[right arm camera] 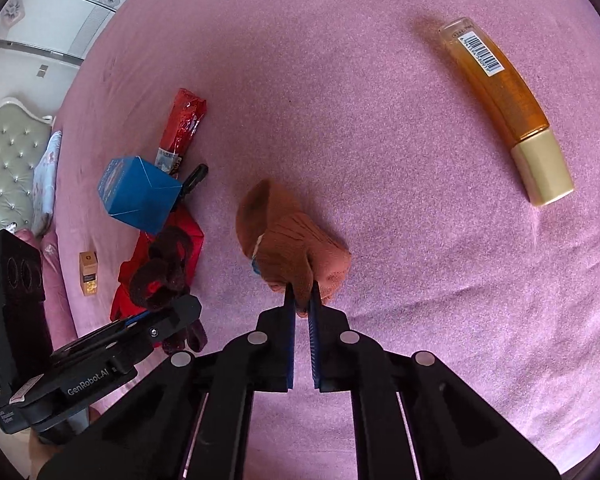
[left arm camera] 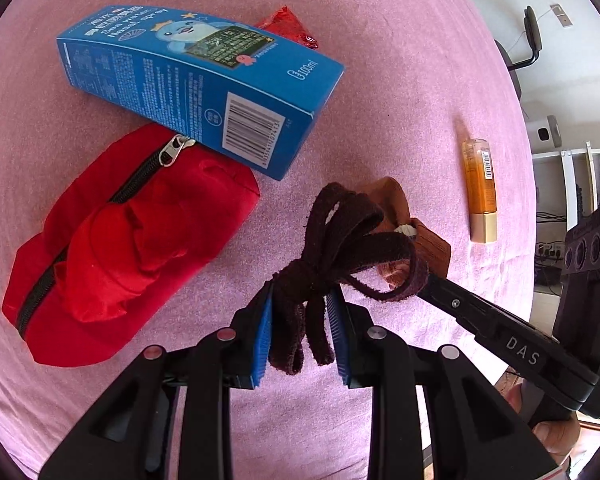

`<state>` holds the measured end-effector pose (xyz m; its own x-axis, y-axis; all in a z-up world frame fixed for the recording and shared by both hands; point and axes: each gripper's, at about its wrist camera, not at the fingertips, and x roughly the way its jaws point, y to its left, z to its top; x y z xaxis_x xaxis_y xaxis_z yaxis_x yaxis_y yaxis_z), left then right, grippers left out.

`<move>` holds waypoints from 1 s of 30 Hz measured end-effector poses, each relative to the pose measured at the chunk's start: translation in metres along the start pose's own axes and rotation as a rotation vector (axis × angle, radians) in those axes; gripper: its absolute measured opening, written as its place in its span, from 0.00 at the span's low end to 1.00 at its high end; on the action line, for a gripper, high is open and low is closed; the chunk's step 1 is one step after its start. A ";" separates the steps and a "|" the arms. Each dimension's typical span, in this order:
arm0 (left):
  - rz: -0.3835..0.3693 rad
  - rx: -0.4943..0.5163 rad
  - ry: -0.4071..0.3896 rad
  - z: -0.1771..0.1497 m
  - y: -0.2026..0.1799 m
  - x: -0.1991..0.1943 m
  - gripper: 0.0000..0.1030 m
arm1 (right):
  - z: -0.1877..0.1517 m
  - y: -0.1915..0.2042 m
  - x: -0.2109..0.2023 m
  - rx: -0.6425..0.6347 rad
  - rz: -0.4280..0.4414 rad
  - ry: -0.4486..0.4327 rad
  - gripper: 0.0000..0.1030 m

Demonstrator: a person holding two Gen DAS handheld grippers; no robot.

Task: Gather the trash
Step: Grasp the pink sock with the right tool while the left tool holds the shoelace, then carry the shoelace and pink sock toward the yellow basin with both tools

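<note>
Broadly, a pink bedsheet carries every item. Largest is the red zip pouch, soft and slack, its zipper running from lower left to upper right in the left wrist view. Resting partly on it, the blue nasal-spray carton is probably light and stiff-walled, long axis slanting from upper left to lower right; its flat sides suit a pinch. An amber tube lies well apart, cream cap toward the camera, likely smooth and slippery. Behind the carton sits a crinkled red foil wrapper. The right gripper is pinching a limp brown cloth scrap by its near edge. The left gripper, jaws pressed in, holds a knotted dark fabric strip at the knot, loops lifted above the sheet.
</note>
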<state>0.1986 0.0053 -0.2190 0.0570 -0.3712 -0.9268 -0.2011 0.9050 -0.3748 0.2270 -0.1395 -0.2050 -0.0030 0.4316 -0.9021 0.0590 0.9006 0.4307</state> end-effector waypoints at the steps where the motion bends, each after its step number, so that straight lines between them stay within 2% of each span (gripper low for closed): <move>1: -0.007 -0.004 0.004 -0.004 0.001 -0.002 0.26 | -0.006 -0.001 -0.004 0.004 0.005 -0.003 0.06; 8: -0.034 -0.004 0.036 -0.041 -0.006 -0.012 0.26 | -0.053 -0.001 -0.027 0.021 0.013 -0.003 0.06; 14: -0.054 0.037 0.060 -0.081 -0.015 -0.025 0.26 | -0.101 -0.006 -0.054 0.048 0.011 -0.021 0.06; 21: -0.082 0.129 0.101 -0.122 -0.035 -0.035 0.26 | -0.157 -0.016 -0.087 0.115 -0.002 -0.080 0.06; 30: -0.086 0.275 0.148 -0.167 -0.083 -0.032 0.26 | -0.220 -0.047 -0.126 0.203 -0.003 -0.151 0.06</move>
<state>0.0501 -0.0929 -0.1542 -0.0849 -0.4568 -0.8855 0.0714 0.8836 -0.4627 0.0052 -0.2246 -0.1055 0.1450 0.4025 -0.9039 0.2584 0.8664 0.4273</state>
